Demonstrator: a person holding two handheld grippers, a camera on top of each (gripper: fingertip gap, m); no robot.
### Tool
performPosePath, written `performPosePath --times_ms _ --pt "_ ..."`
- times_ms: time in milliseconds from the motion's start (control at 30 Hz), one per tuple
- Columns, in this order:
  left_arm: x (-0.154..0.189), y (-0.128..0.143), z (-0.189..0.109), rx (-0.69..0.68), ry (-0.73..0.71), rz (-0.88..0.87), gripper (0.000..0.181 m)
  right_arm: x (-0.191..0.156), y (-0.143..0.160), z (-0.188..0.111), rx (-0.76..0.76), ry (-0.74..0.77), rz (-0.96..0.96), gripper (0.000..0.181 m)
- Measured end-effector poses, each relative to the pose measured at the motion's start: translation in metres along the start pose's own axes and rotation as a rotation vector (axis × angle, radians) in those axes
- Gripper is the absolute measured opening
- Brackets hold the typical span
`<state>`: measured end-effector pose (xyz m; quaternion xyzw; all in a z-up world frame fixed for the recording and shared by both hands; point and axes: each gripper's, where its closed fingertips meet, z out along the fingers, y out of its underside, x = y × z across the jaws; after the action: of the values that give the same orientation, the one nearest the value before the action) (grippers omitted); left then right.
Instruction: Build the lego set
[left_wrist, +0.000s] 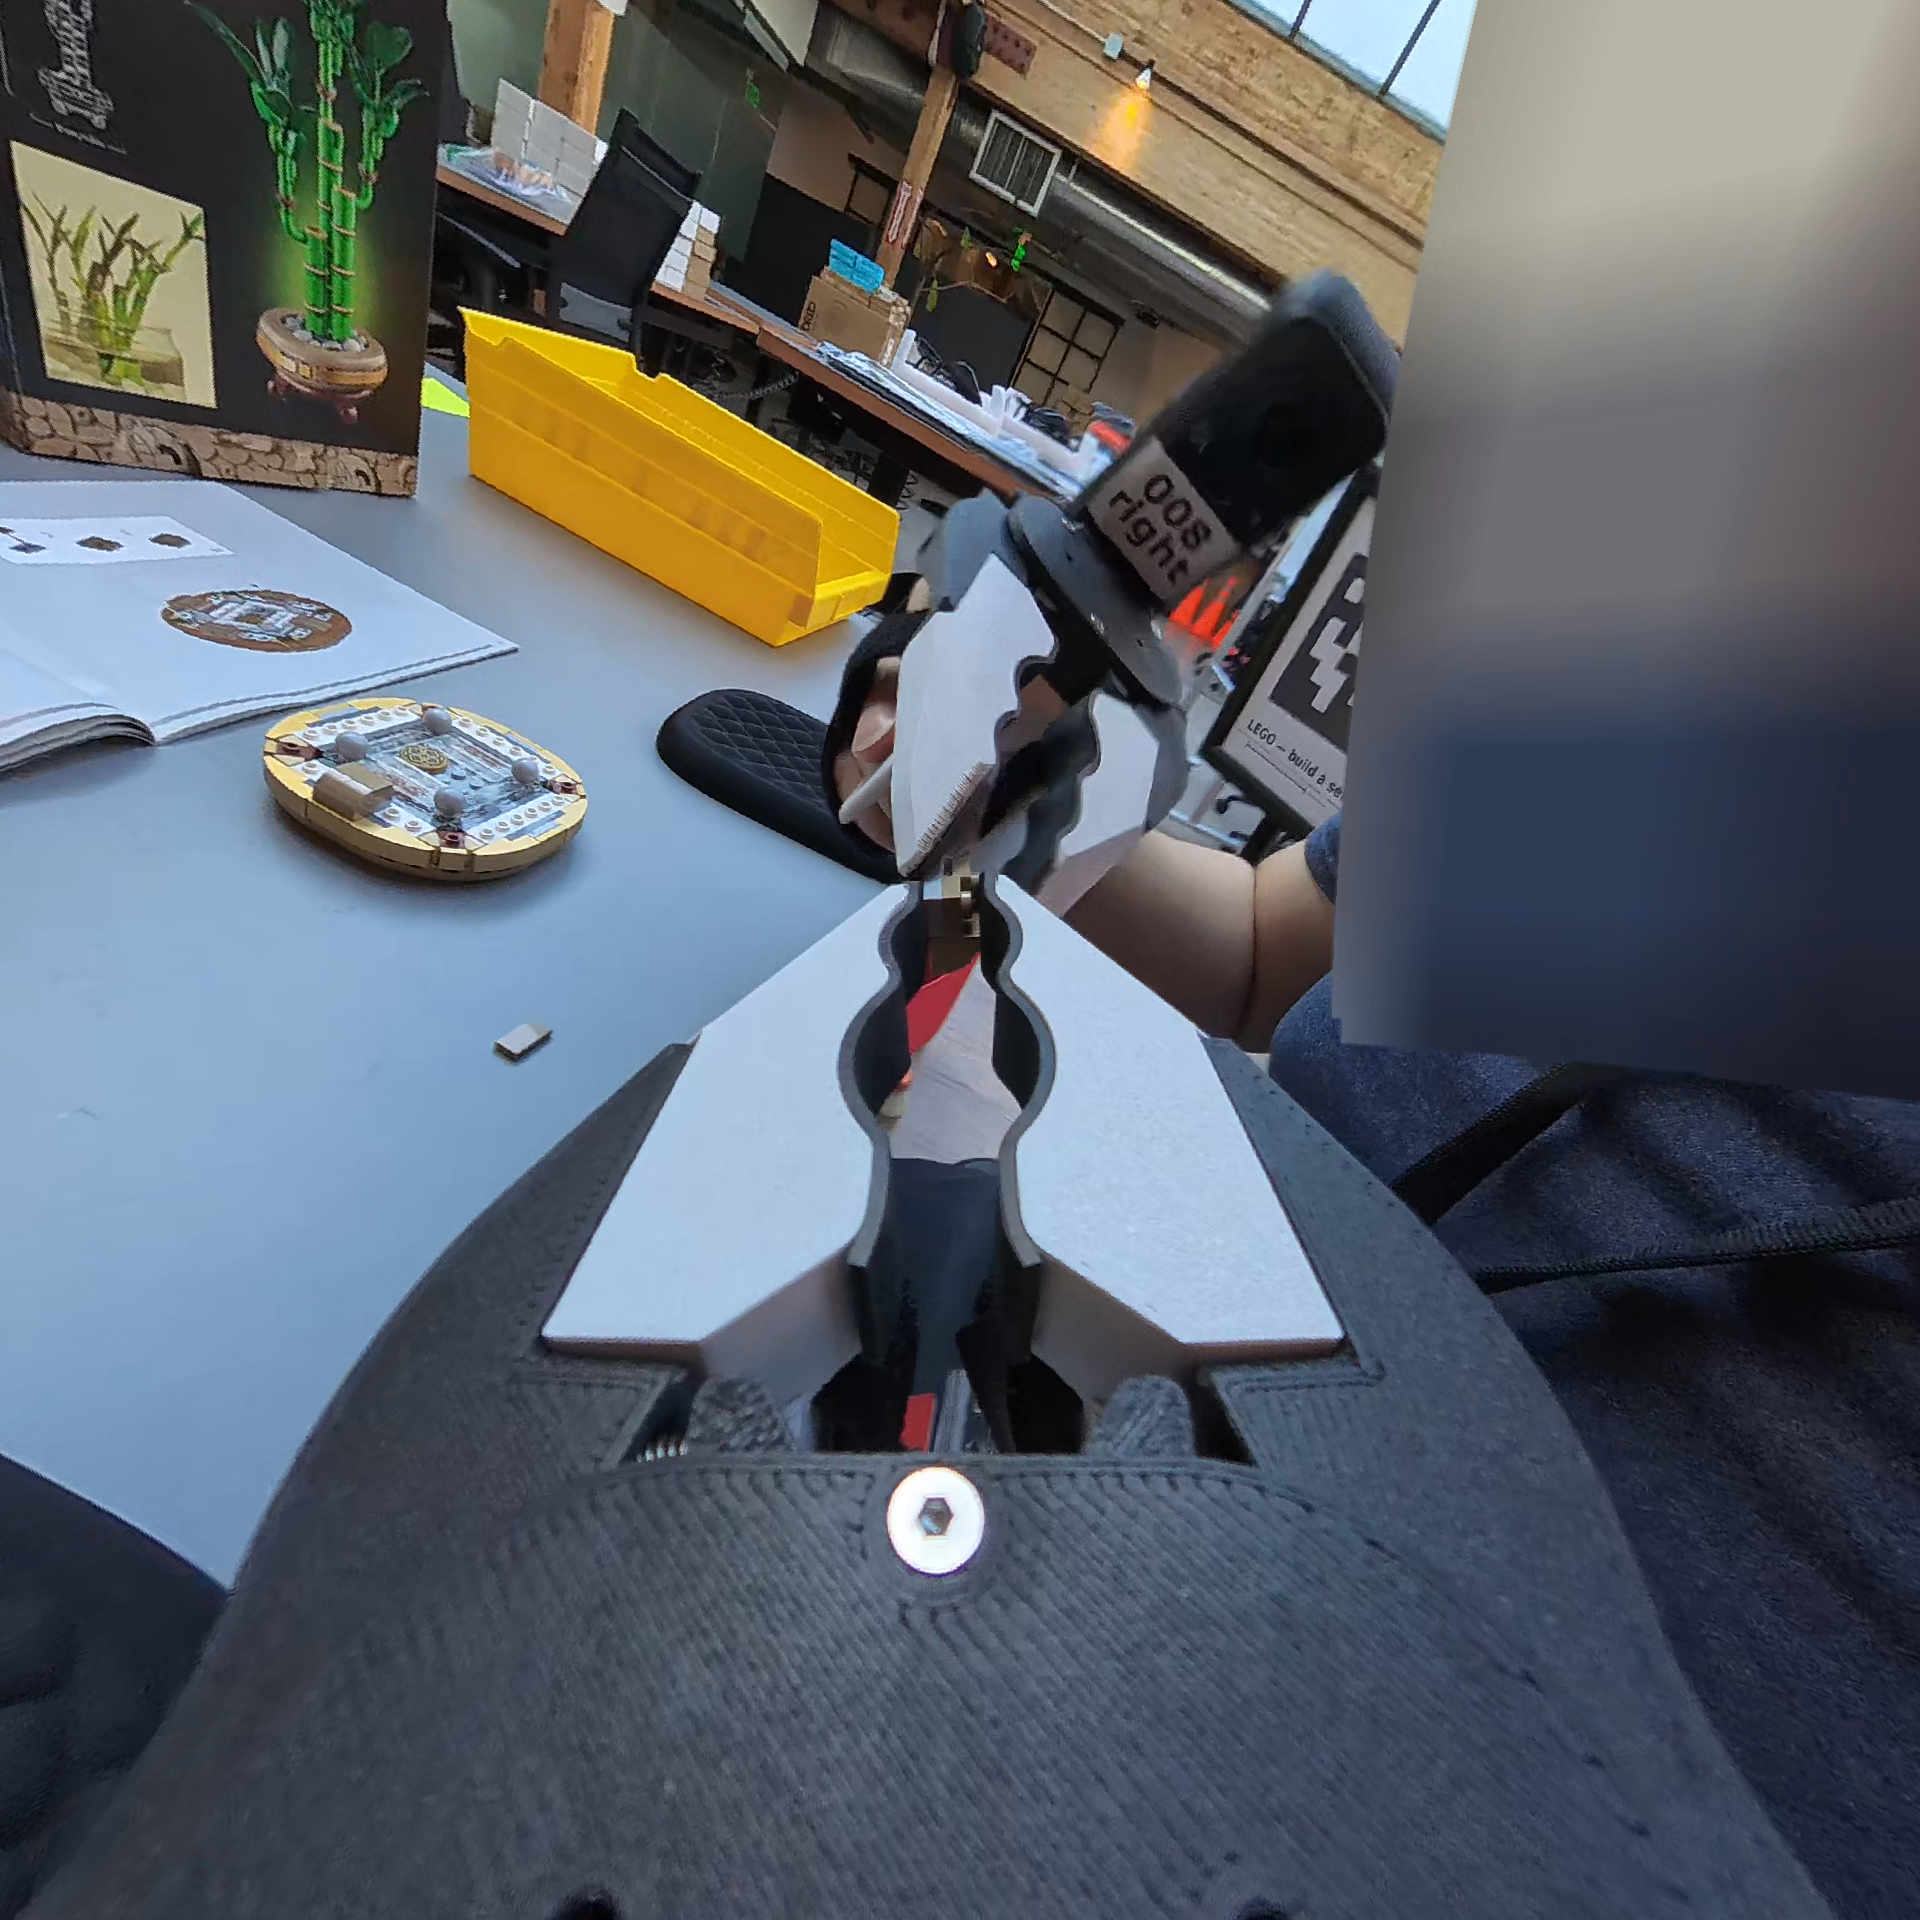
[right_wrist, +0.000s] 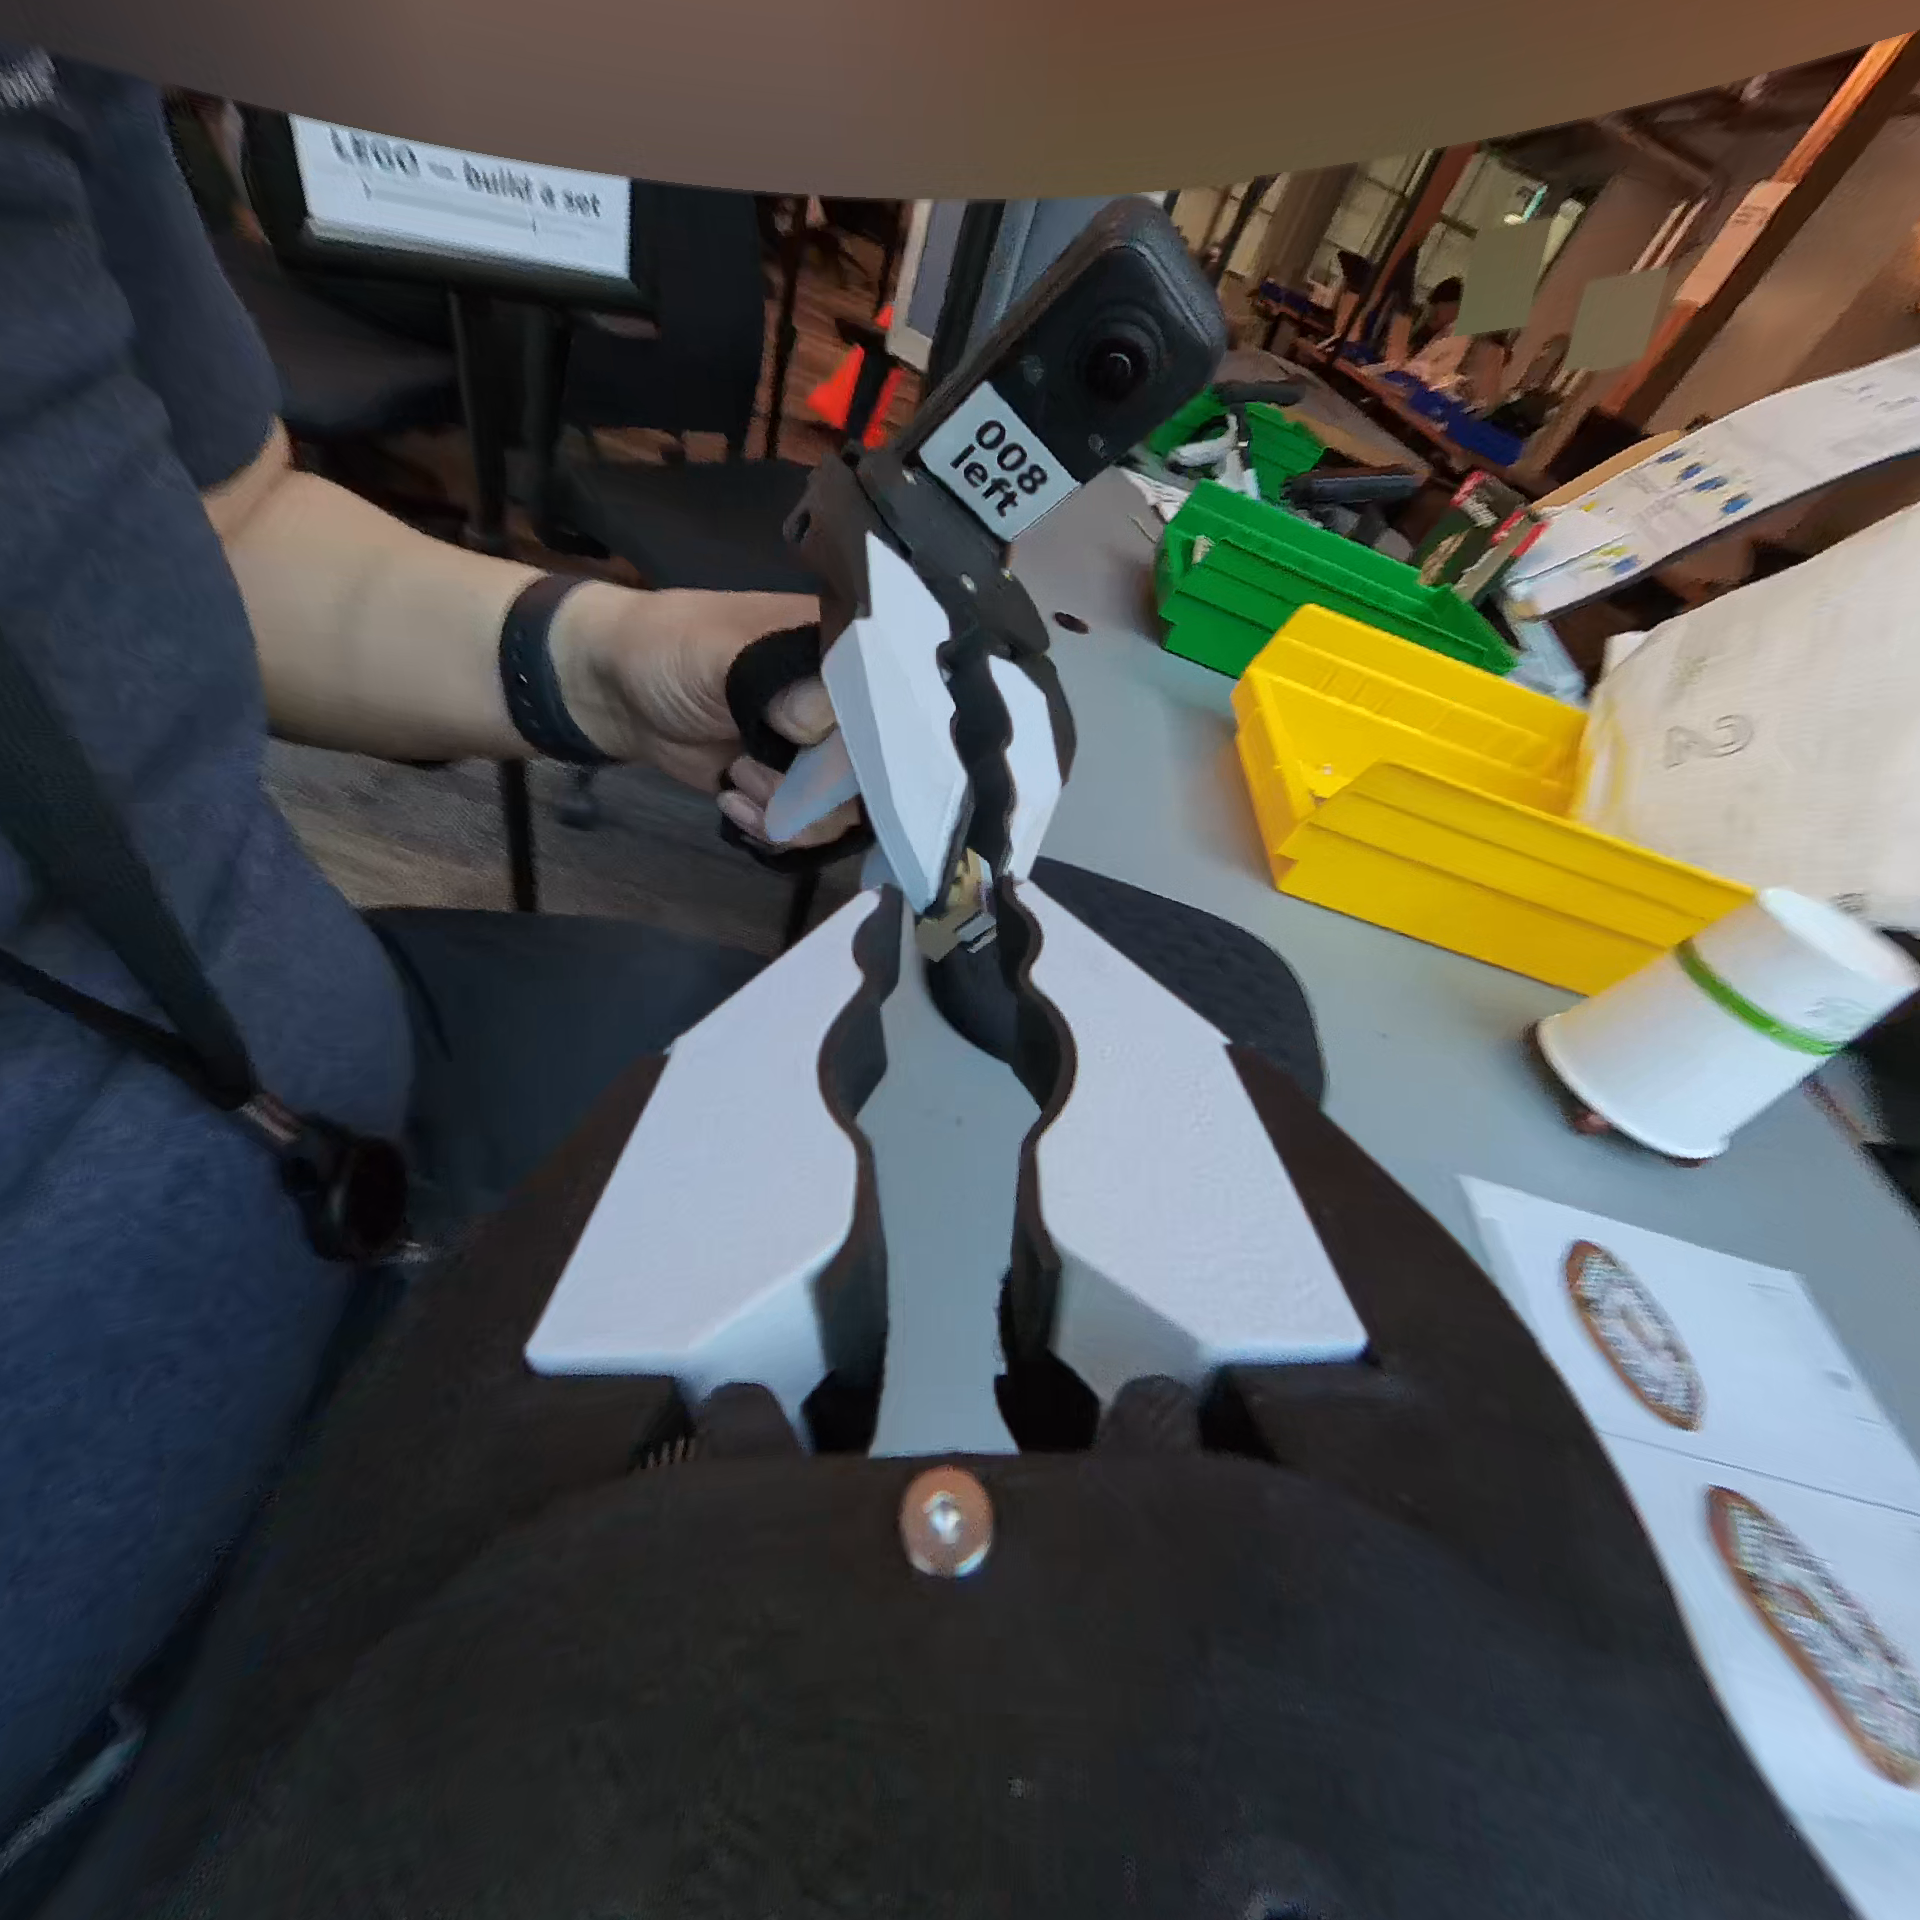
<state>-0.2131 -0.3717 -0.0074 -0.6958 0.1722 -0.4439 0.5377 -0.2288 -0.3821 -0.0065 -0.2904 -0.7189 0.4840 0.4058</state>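
Both tongs raised off the surface (left_wrist: 312, 1039), tips meeting in mid-air in front of me. My left tongs (left_wrist: 948, 896) are pinched nearly closed on a small tan-and-brown lego piece (left_wrist: 961, 902); my right tongs (right_wrist: 951, 914) come in from the opposite side and are clenched on the same small piece (right_wrist: 956, 909), seen from that view as a tan and gold bit between the tips. Whether the piece is one brick or two pressed together, I cannot tell.

The oval lego base (left_wrist: 424, 784), gold-rimmed with grey round studs on top, lies flat on the surface to my left, just in front of the open instruction booklet (left_wrist: 208, 634). A single small tan tile (left_wrist: 523, 1040) lies loose on the surface nearer me, apart from the base. The set's box (left_wrist: 208, 239) stands upright behind the booklet, with a yellow bin (left_wrist: 665, 488) beside it. A black wrist pad (left_wrist: 758, 758) lies at the surface edge under the meeting tongs.

From the right view: a second yellow bin (right_wrist: 1455, 800), a green bin (right_wrist: 1278, 582) behind it, a white paper cup (right_wrist: 1704, 1029) standing near the booklet pages (right_wrist: 1714, 1455).
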Motion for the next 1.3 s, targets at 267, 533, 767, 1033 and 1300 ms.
performPosePath --times_ms 267,533,767,1033,1300 --pt "0.001 -0.003 0.004 -0.016 -0.111 0.204 0.008 0.015 -0.008 -0.020 0.167 -0.156 0.436 0.013" --pt "0.005 -0.006 0.004 0.003 -0.110 0.252 0.008 0.003 -0.002 -0.014 0.151 -0.244 0.491 0.024" --pt "0.010 -0.010 0.006 0.074 -0.072 0.215 0.008 -0.006 0.000 -0.008 0.182 -0.248 0.465 0.007" --pt "0.013 -0.018 0.002 0.156 -0.011 0.150 0.007 0.001 -0.013 -0.012 0.341 -0.225 0.566 0.007" --pt "0.013 -0.023 0.000 0.217 0.036 0.111 0.007 0.004 -0.015 -0.011 0.370 -0.159 0.593 0.006"
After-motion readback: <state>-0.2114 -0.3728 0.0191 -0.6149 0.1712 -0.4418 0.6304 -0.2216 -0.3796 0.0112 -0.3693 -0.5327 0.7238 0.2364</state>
